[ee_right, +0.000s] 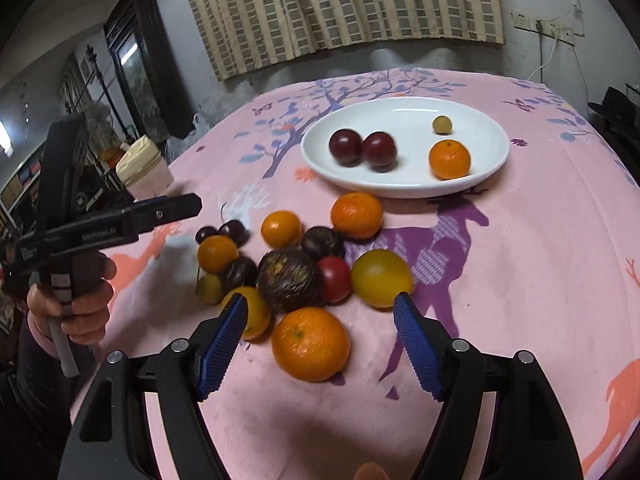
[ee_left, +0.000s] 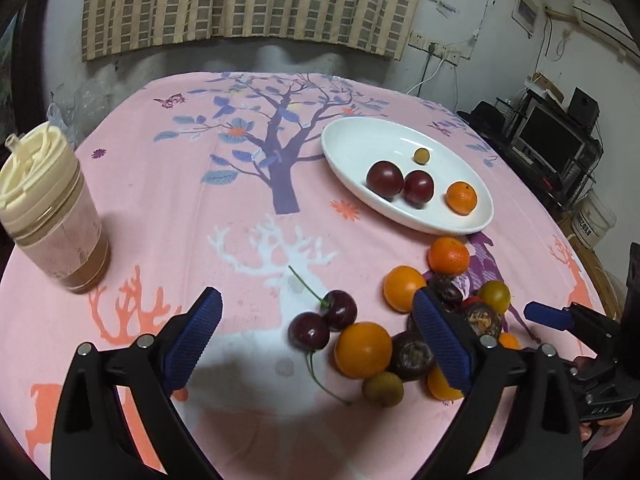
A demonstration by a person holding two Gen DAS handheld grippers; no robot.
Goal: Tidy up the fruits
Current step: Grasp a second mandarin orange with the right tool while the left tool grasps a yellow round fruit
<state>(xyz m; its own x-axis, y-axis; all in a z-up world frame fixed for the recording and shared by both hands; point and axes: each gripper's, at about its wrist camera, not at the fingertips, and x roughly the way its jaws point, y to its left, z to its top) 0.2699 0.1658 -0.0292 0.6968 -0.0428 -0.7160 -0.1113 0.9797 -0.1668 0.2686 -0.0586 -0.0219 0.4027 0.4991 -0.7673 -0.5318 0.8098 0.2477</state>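
A white oval plate (ee_left: 360,140) (ee_right: 404,120) holds two dark red plums (ee_left: 385,179) (ee_right: 346,147), a small tangerine (ee_left: 461,198) (ee_right: 449,159) and a tiny yellow-green fruit (ee_right: 442,125). A pile of loose fruit lies on the pink cloth in front of it: tangerines (ee_right: 310,343), two cherries (ee_left: 324,320), dark passion fruits (ee_right: 287,279), a yellow tomato (ee_right: 381,277). My left gripper (ee_left: 318,340) is open and empty, low over the cherries. My right gripper (ee_right: 320,340) is open and empty around the nearest tangerine.
A lidded cup (ee_left: 48,216) with a straw stands at the table's left. The pink patterned tablecloth (ee_left: 240,208) covers the table. A curtain and wall sockets are behind; shelves with a monitor (ee_left: 548,140) stand at the right.
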